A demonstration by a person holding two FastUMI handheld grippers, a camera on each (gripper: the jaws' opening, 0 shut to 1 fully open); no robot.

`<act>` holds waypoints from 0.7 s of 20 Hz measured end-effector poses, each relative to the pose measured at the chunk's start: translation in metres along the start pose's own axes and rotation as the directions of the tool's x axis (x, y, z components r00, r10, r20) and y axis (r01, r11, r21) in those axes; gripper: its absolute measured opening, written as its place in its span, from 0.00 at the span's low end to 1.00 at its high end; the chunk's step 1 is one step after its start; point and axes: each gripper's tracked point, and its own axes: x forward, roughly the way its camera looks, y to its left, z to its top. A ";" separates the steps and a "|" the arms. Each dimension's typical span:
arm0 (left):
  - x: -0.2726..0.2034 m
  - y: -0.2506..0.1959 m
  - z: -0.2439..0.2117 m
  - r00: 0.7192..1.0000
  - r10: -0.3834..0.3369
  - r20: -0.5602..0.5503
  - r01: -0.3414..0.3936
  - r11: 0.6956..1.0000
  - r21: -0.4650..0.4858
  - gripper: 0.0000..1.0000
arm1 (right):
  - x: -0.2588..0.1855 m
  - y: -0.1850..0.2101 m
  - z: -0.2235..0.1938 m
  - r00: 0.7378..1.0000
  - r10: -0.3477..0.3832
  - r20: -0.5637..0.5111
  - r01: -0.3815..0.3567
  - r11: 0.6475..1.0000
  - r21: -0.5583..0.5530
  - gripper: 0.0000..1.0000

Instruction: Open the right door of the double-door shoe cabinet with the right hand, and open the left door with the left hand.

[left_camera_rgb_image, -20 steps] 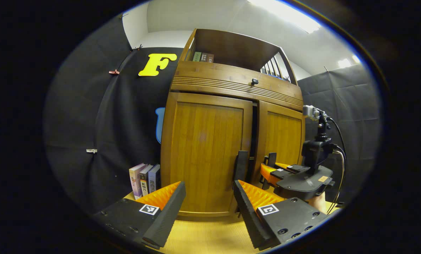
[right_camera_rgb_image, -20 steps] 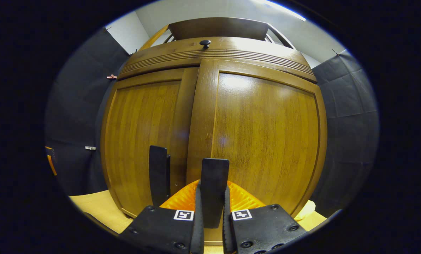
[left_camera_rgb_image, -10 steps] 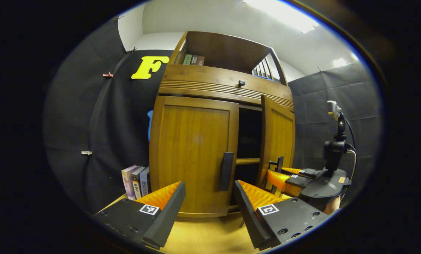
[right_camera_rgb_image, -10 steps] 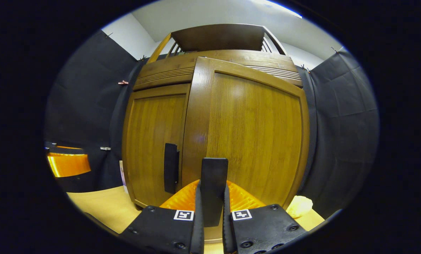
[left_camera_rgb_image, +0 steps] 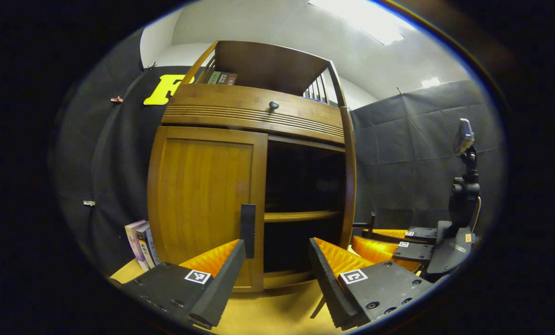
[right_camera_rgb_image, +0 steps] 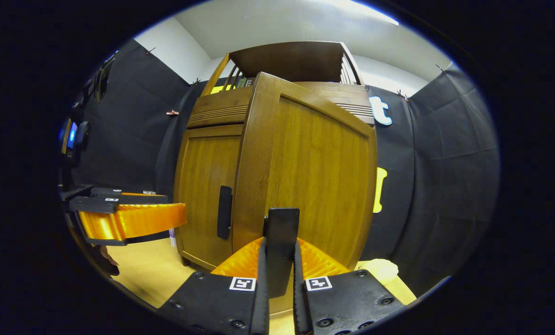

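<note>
Upright books stand on the wooden floor beside the cabinet; more books sit on top.

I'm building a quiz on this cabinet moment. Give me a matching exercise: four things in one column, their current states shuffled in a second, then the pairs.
1. right door
2. left door
3. left gripper
4. right gripper

a. open, holding nothing
b. closed
c. shut on the right door's handle
d. swung open

Pairs: 1-d, 2-b, 3-a, 4-c

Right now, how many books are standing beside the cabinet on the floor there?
3 books, upright in a row against the cabinet's left side in the left gripper view; more may be hidden behind them.
</note>
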 end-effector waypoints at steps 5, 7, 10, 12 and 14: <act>0.016 -0.032 -0.005 0.998 -0.058 0.000 0.058 0.998 -0.020 0.86 | -0.033 -0.036 0.004 0.998 -0.055 -0.002 0.055 0.998 -0.004 0.24; 0.021 -0.044 -0.005 0.997 -0.082 0.009 0.083 0.996 -0.038 0.86 | -0.043 -0.049 0.005 0.996 -0.089 0.003 0.089 0.996 -0.002 0.23; 0.027 -0.060 -0.006 0.994 -0.110 0.015 0.110 0.993 -0.045 0.85 | -0.052 -0.066 0.004 0.992 -0.127 0.000 0.127 0.992 -0.023 0.23; 0.032 -0.070 -0.008 0.992 -0.124 0.014 0.124 0.991 -0.042 0.85 | -0.058 -0.078 0.003 0.989 -0.150 -0.004 0.150 0.988 -0.047 0.23; 0.036 -0.080 -0.008 0.990 -0.138 0.022 0.139 0.990 -0.040 0.86 | -0.062 -0.088 0.002 0.986 -0.166 -0.010 0.165 0.985 -0.055 0.23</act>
